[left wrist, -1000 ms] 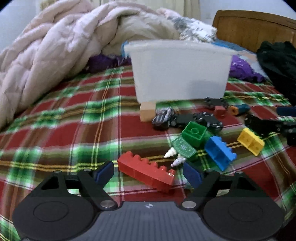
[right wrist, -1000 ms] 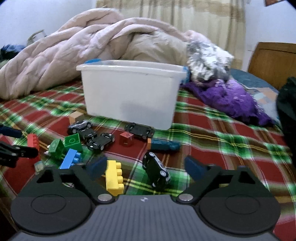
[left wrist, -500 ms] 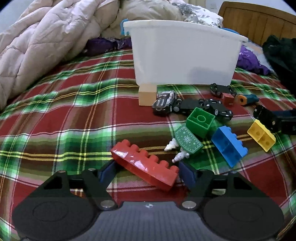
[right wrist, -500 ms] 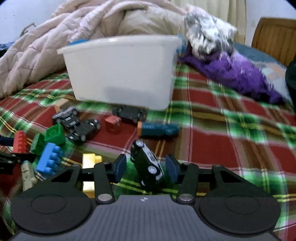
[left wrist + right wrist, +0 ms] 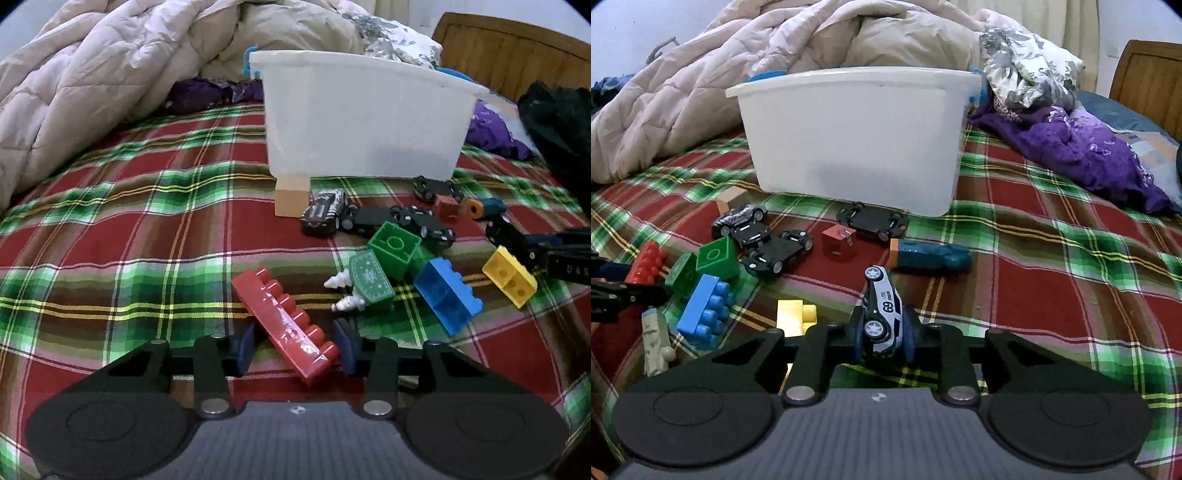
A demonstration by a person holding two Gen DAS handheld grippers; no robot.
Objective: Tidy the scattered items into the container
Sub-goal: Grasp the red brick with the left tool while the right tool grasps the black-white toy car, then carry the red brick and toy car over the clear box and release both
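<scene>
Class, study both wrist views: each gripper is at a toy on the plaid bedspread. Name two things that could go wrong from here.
1. The left gripper is closing on the long red brick, which lies slanted across the jaws, so it may twist or slip out.
2. The right gripper pinches only the rear of the white toy car; its free nose could pivot and drop before reaching the white bin.

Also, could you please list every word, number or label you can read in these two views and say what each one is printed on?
"69": on the side of the white toy car held between the pads of the right gripper.
"045" or similar: pale characters on the right gripper's black body at the right edge of the left wrist view; too blurred to be sure.
Pale pattern on the green tile: ornament, not lettering.
Nothing else is legible.
</scene>
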